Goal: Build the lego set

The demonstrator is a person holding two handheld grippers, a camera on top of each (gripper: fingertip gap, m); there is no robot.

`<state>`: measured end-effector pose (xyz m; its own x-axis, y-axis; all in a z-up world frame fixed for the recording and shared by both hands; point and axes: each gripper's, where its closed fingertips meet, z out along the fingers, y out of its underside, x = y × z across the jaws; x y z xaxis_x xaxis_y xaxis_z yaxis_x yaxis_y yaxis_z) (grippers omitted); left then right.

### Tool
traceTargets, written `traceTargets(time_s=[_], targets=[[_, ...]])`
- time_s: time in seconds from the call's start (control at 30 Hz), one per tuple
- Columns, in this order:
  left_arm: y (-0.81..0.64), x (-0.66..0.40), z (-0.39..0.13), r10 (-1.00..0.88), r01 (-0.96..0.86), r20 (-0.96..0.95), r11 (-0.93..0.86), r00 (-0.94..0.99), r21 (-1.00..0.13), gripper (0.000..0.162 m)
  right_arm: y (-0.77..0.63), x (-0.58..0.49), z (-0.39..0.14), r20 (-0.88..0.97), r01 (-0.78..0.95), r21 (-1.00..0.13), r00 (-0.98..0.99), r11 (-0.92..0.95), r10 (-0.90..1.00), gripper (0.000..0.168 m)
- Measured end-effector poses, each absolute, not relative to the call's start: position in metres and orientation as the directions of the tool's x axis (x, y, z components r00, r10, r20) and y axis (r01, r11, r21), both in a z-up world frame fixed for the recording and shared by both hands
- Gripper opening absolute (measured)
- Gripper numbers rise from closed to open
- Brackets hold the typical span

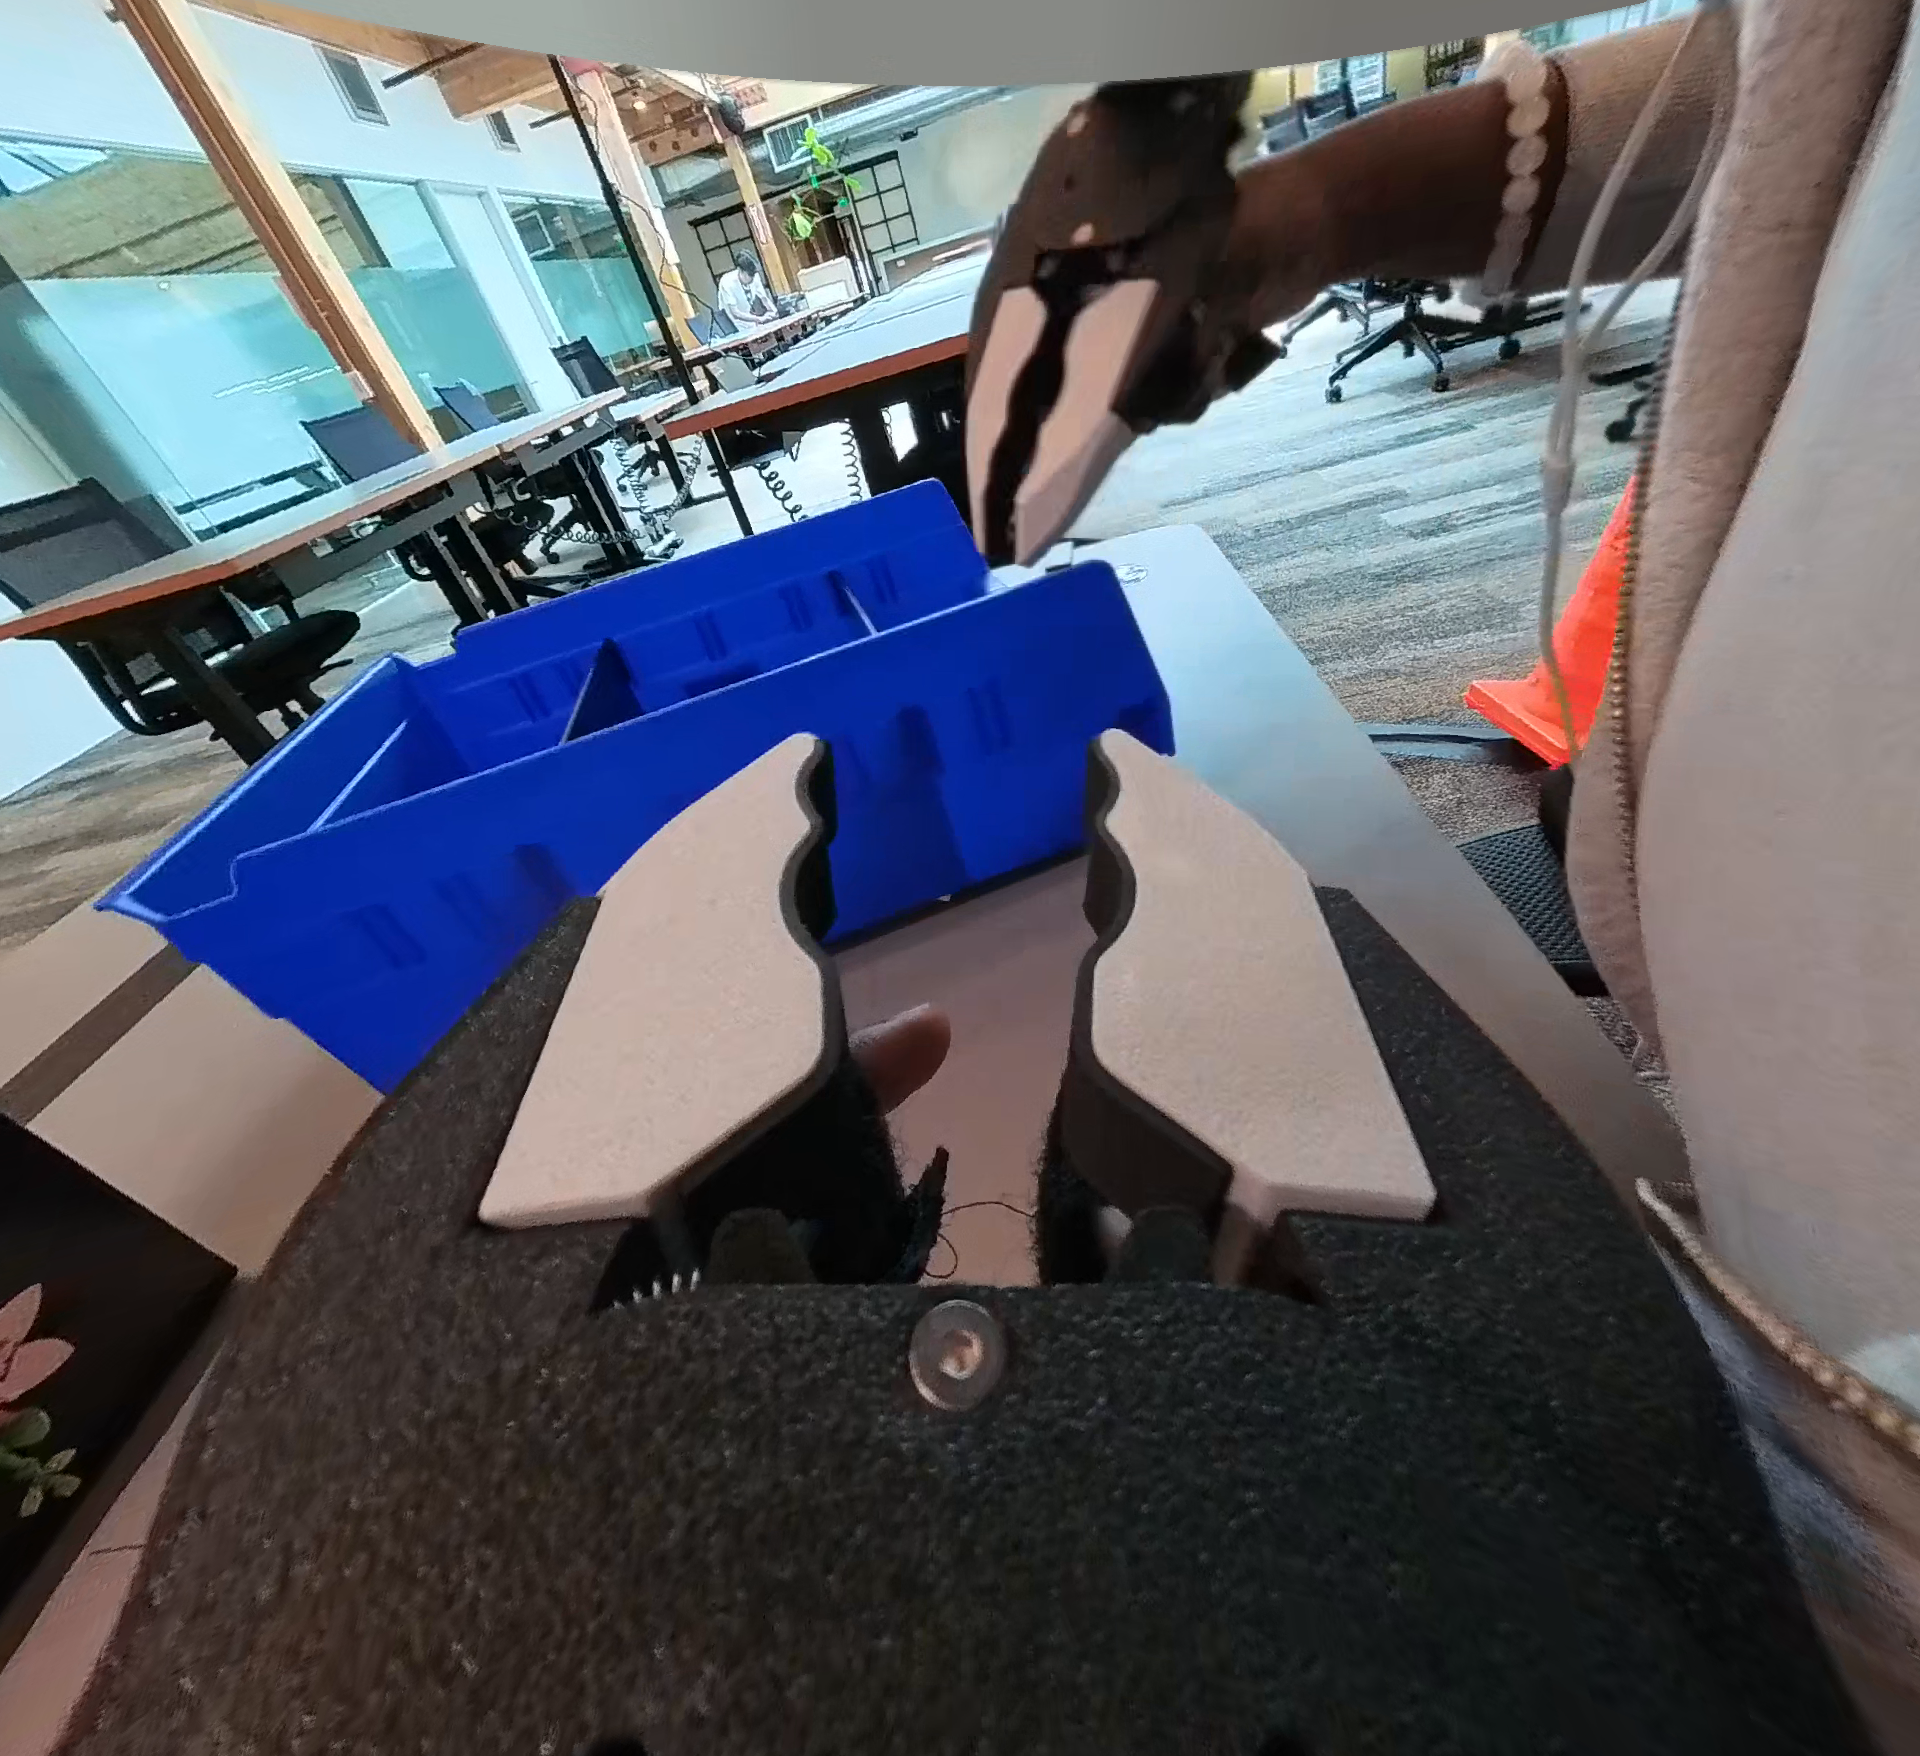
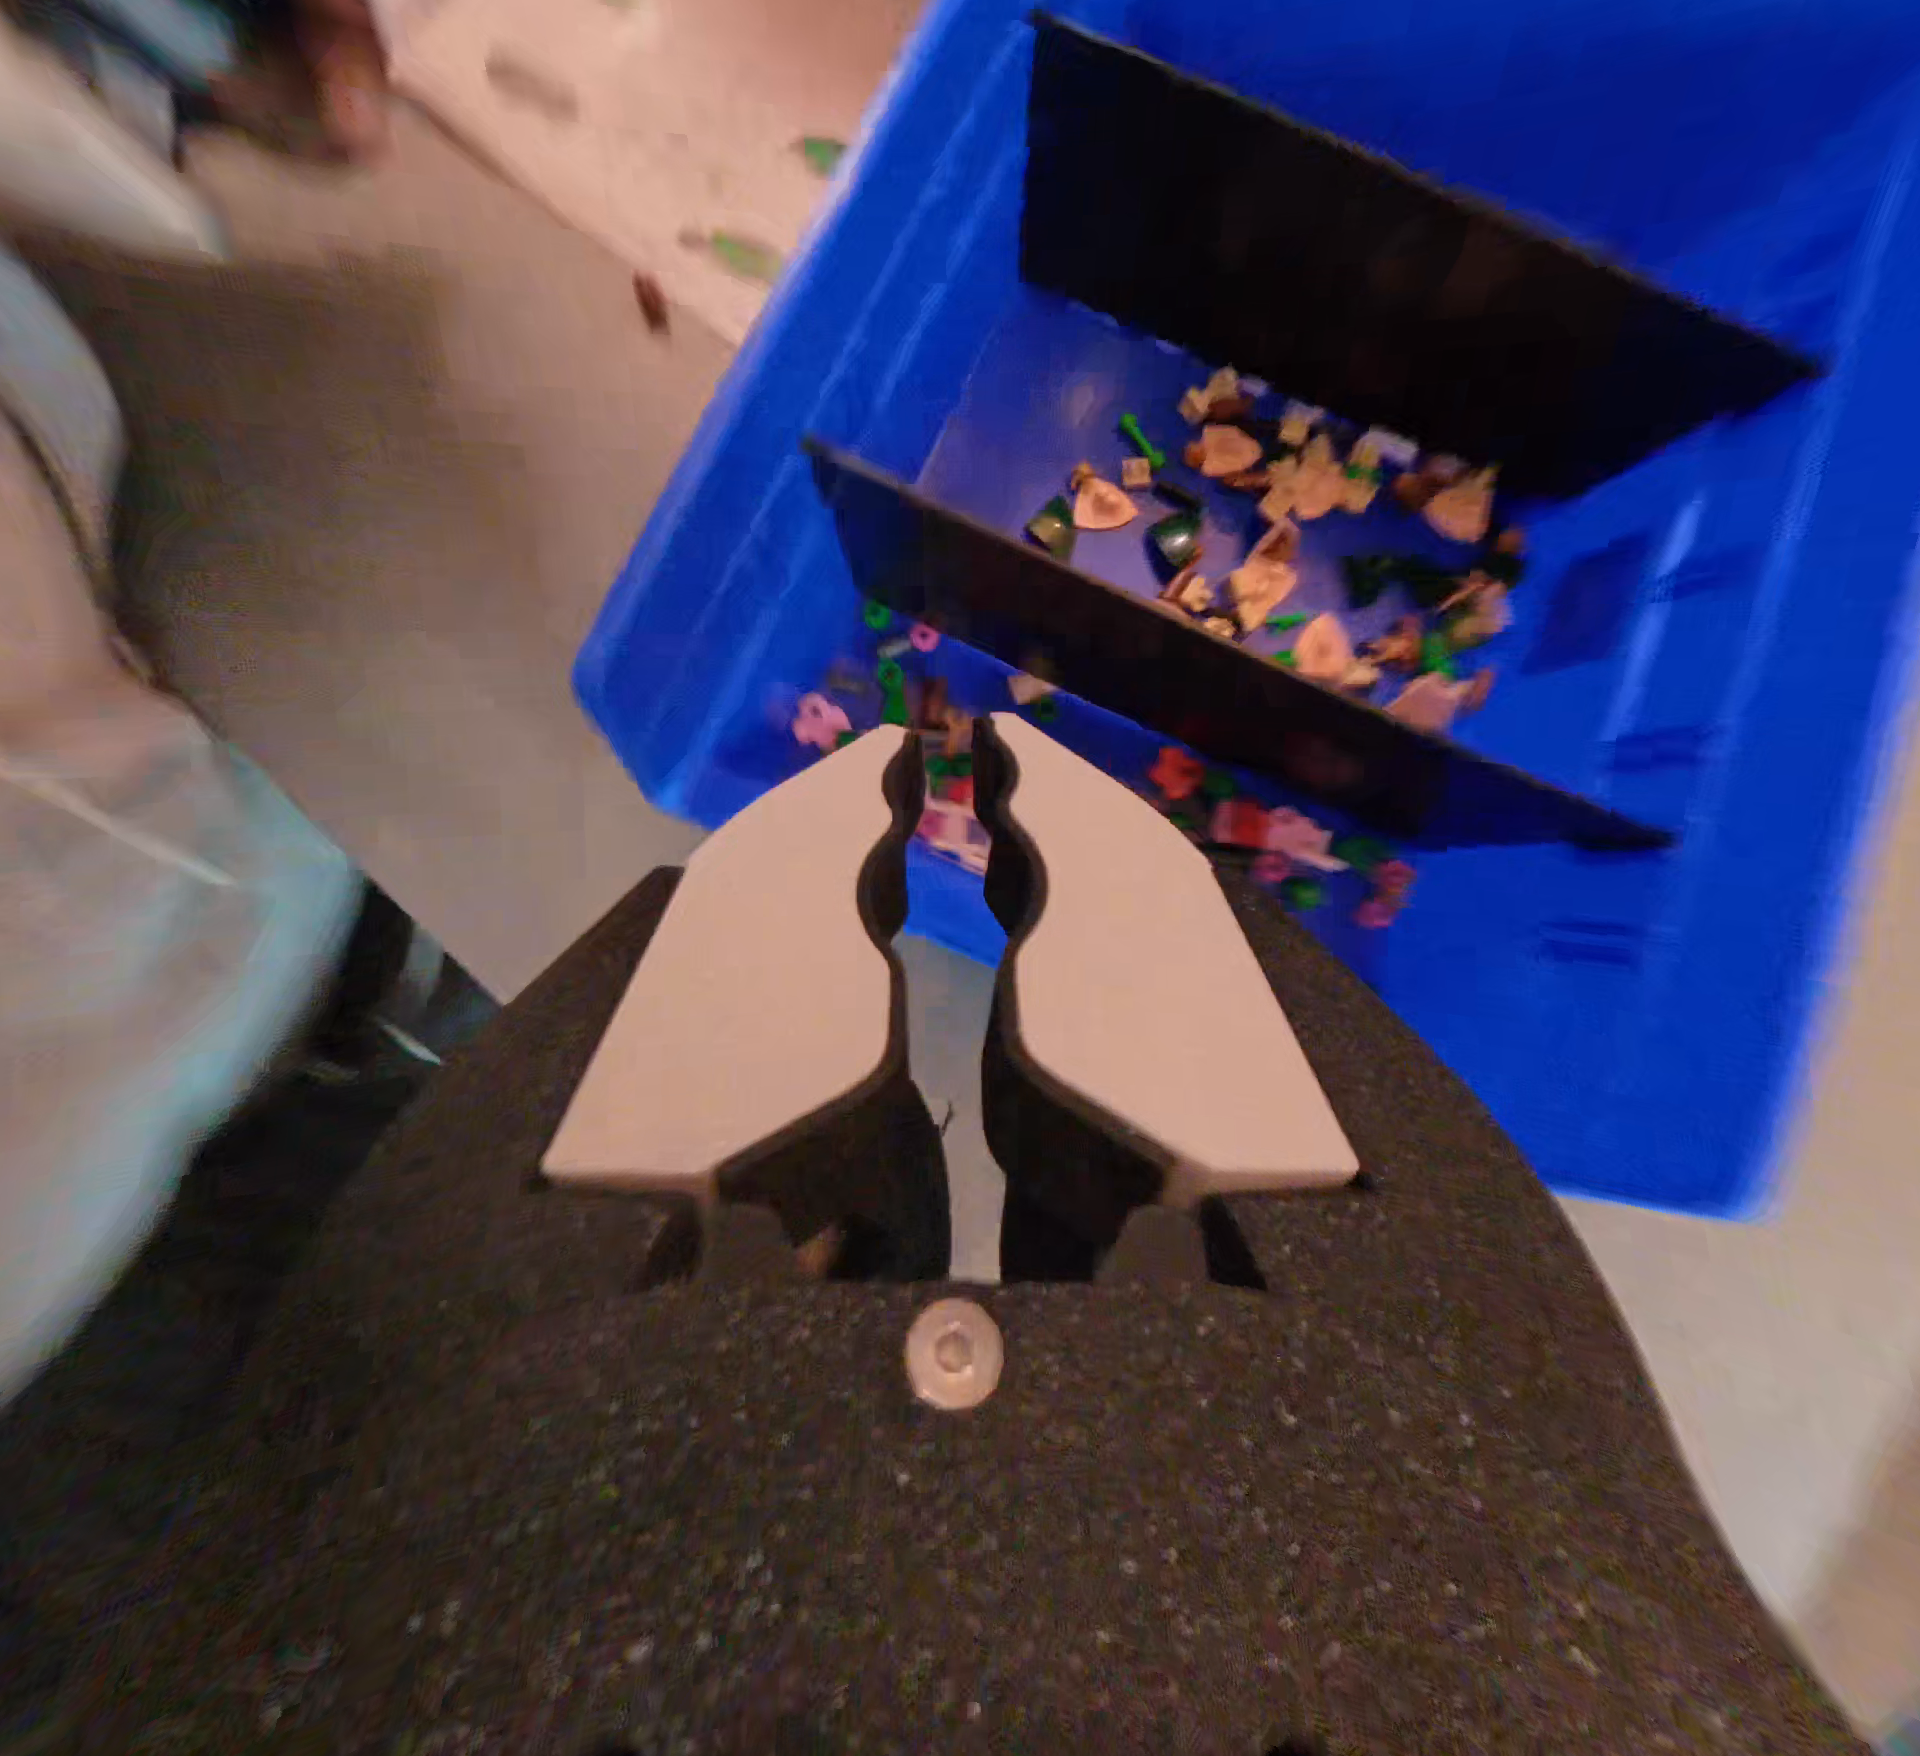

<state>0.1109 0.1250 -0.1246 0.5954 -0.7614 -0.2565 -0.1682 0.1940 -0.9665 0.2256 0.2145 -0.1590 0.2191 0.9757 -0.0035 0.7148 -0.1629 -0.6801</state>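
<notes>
Nearest in the left wrist view is the black textured body of the left gripper (image 1: 956, 761), whose two pale fingers stand wide apart with nothing between them; a fingertip of the person's hand (image 1: 899, 1046) shows in the gap below. Just past the fingertips sits the blue divided bin (image 1: 623, 833) on a pale table (image 1: 1226, 667), its near wall facing the camera and its contents hidden from this angle. Farther off, at the bin's far right corner, the right gripper (image 1: 1013, 522) points steeply down, held by an arm wearing a beaded bracelet (image 1: 1522, 158). An orange cone (image 1: 1558, 667) stands on the carpet to the right.

In the right wrist view, which is blurred, the right gripper (image 2: 945, 745) hangs over the bin's near compartment, its fingers narrowed to a slim gap; whether a piece sits between the tips I cannot tell. The lego pieces (image 2: 1309, 522) lie loose on the bin floor: tan, brown and green ones in the middle compartment between two black dividers (image 2: 1143, 657), pink, red and green ones in the near compartment below the fingertips.
</notes>
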Motion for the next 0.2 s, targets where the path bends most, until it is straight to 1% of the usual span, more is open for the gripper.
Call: traceTargets(time_s=[0.03,0.07,0.1,0.17,0.2], targets=[[0.126,0.109,-0.125,-0.759,-0.164,-0.252,0.191,0.601,-0.968,0.044,0.216,0.221,-0.167,-0.102,0.712,-0.644,0.281,-0.279,0.954,0.01],[0.127,0.108,-0.125,-0.757,-0.158,-0.244,0.185,0.607,-0.97,0.045,0.212,0.218,-0.178,-0.162,0.742,-0.592,0.273,-0.315,0.948,0.015],[0.128,0.106,-0.126,-0.756,-0.151,-0.235,0.18,0.611,-0.972,0.045,0.212,0.218,-0.191,-0.165,0.778,-0.535,0.285,-0.329,0.944,0.017],[0.129,0.103,-0.126,-0.755,-0.136,-0.221,0.174,0.617,-0.975,0.045,0.215,0.223,-0.216,-0.119,0.855,-0.407,0.299,-0.321,0.947,0.027],[0.128,0.1,-0.124,-0.755,-0.126,-0.213,0.173,0.62,-0.977,0.045,0.216,0.222,-0.222,-0.102,0.872,-0.369,0.305,-0.321,0.947,0.027]])
